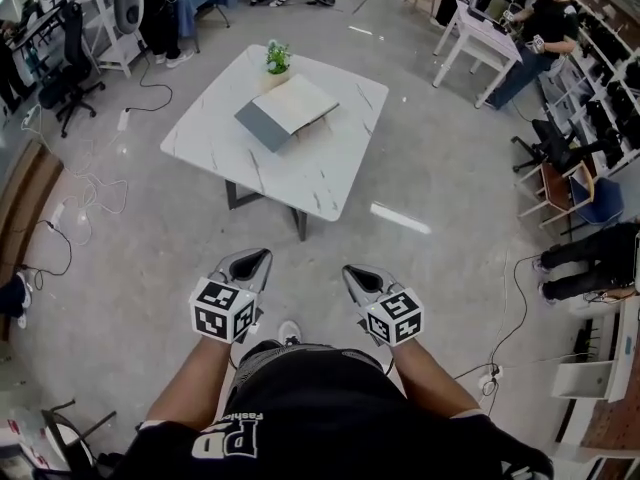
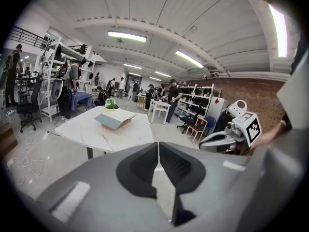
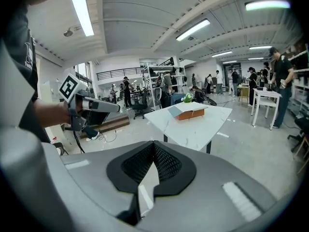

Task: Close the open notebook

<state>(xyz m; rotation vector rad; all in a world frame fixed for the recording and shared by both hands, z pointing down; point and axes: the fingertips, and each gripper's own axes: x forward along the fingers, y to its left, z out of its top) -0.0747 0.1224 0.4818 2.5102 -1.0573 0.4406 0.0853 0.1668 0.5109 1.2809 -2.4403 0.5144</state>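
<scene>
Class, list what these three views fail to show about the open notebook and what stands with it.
- Pages of the notebook: too small in every view to tell whether anything is written.
- The brown support under it: covered by the notebook in the head view; its kind is unclear.
- Pot of the plant: behind the notebook in the right gripper view.

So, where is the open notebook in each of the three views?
Head view: notebook upper centre, on the white table.
Left gripper view: notebook left of centre, mid-height.
Right gripper view: notebook right of centre, mid-height.
Shared landmark: the potted plant beside it, at the table's far edge.
</scene>
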